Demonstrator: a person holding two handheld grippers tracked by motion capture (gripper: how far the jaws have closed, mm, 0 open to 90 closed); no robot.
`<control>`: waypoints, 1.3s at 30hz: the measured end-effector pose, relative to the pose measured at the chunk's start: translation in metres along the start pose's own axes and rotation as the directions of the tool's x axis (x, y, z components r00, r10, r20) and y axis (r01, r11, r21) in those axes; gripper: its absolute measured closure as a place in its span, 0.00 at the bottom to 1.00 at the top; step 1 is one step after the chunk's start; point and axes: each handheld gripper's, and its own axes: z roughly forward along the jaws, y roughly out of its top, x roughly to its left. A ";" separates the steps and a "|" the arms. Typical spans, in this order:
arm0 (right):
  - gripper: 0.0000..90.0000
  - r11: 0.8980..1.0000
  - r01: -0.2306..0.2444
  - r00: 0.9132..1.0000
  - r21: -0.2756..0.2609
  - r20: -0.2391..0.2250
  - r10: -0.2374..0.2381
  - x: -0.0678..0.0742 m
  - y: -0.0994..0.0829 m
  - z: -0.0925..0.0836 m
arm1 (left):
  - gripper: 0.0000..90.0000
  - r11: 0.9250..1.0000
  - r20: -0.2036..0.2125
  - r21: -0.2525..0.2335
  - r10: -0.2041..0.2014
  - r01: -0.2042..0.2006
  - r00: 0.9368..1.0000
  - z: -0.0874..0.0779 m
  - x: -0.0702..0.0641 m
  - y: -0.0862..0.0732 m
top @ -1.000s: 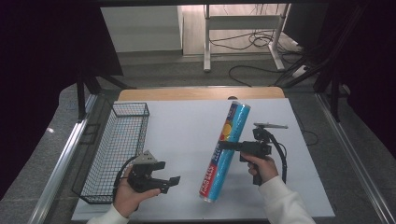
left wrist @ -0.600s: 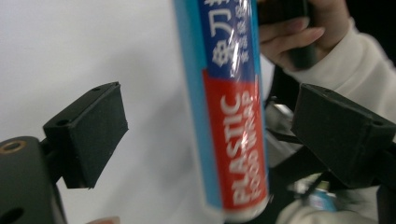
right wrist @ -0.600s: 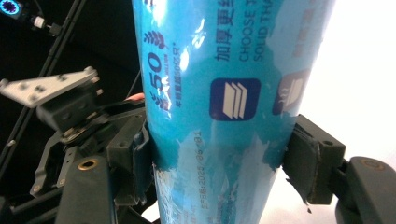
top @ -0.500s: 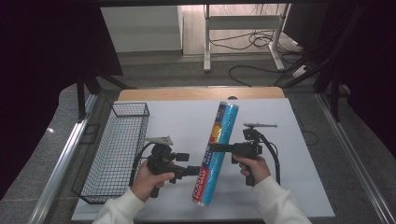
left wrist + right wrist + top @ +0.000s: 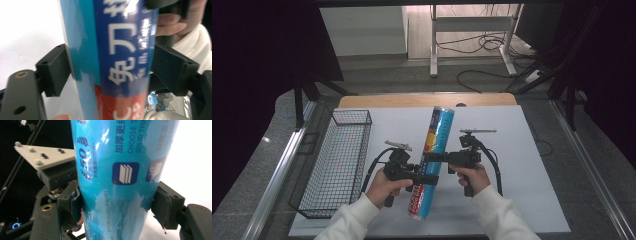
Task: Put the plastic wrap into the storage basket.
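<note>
I hold the long blue tube (image 5: 432,160) with both claws — it lies almost along the middle of the white table (image 5: 522,165), a little slanted, its far end pointing away from me. My right claw (image 5: 428,156) is clamped on the tube near its middle; in the right gripper view both pads (image 5: 75,206) press into the glossy wrap and dent it slightly. My left claw (image 5: 432,180) sits lower, on the part near me where the print turns from dark blue to red. Its jaws have just been closing around the tube. In the left gripper view the left pad (image 5: 53,72) looks to touch the wrap, but at the other pad I cannot tell whether the contact is firm, so I judge this grip as not yet finished.

The step in hand, I think, is to take a second hold, so the tube can be carried with two claws. The next move calls for closing the left claw fully and then lifting both ends together and evenly — perhaps toward the wire basket (image 5: 337,165) at my left.

The tube is a stiff cylinder with a smooth, shiny plastic skin, so it may slip or roll. The basket is a thin black metal grid, long and narrow.
</note>
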 end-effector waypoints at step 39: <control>0.14 0.989 0.133 0.983 -0.064 0.135 -0.124 -0.014 -0.023 -0.078 | 0.35 0.991 -0.004 -0.130 -0.008 0.008 1.000 -0.049 -0.002 -0.009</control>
